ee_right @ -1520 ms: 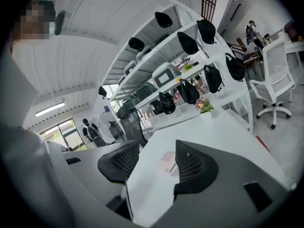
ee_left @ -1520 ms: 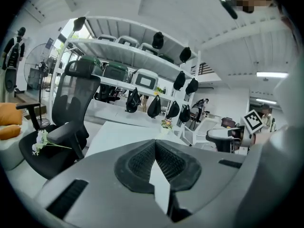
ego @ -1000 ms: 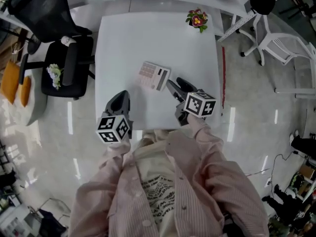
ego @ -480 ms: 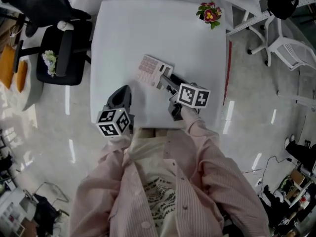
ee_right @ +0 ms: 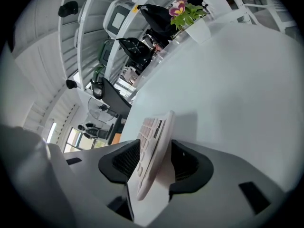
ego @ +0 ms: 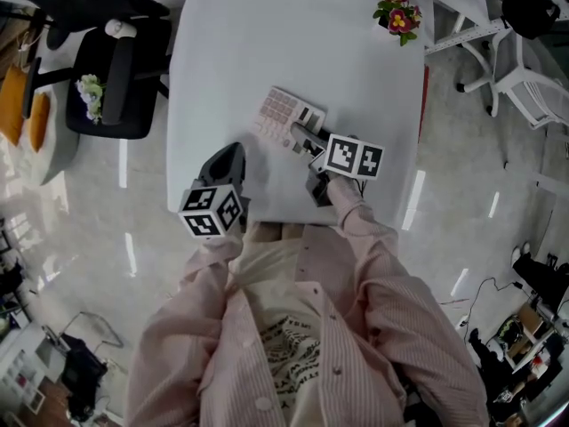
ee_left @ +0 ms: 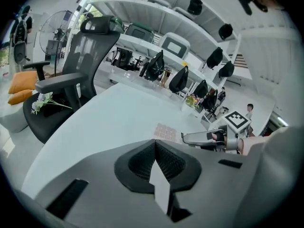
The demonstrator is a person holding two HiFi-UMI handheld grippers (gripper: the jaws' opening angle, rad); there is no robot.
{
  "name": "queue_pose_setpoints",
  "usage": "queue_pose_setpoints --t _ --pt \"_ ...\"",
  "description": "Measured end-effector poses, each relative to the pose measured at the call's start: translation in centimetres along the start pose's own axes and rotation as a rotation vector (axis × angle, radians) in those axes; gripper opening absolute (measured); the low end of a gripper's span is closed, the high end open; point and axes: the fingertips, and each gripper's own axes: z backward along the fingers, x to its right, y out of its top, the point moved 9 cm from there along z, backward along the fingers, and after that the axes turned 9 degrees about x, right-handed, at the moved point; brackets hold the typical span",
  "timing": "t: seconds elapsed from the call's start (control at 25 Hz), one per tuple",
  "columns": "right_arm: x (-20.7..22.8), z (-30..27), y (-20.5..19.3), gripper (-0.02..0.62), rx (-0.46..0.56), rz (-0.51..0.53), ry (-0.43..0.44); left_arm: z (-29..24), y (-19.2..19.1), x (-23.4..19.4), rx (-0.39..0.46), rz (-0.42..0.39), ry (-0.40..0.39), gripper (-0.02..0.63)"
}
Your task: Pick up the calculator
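Observation:
The calculator point(ego: 283, 114), pale with pink keys, is at the middle of the white table point(ego: 258, 34). My right gripper point(ego: 304, 135) reaches to its near right end from the table's front edge. In the right gripper view the calculator point(ee_right: 151, 148) stands edge-on between the two pads, which press on both its faces, and it throws a shadow on the tabletop. My left gripper point(ego: 228, 155) hovers over the front left of the table, jaws shut with nothing in them. From the left gripper point(ee_left: 155, 144) view the calculator point(ee_left: 166, 132) and the right gripper point(ee_left: 209, 137) lie ahead to the right.
A small potted flower point(ego: 399, 16) stands at the table's far right corner. A black office chair point(ego: 114, 71) is at the left of the table, with orange cushions point(ego: 16, 105) beyond it. White chairs point(ego: 533, 78) stand on the shiny floor at the right.
My right gripper has slid forward from beside the calculator onto its near end, and its jaws now hold it. The left gripper has stayed near the front edge.

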Motion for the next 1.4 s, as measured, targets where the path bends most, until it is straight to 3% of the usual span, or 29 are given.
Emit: queue_pose_setpoints --t 0.16,0.84,1.08,1.4 --pt "0.1 -0.3 -0.5 0.133 -0.016 -0.018 -0.026 -0.1 0.0 -0.3 -0.011 0.002 -0.008 0.000" --pt "0.6 0.4 -0.5 0.092 0.050 -0.231 0.032 -0.9 1.4 0.2 -0.018 -0.033 -0.055 0.000" --pt "-0.2 1.3 0.1 0.091 0.093 -0.285 0.063 -0.5 2.6 0.7 0.018 -0.044 -0.080 0.000" --pt "-2.7 3.9 1.7 0.091 0.157 -0.269 0.107 0.8 5.5 1.4 0.105 -0.101 -0.141 0.000"
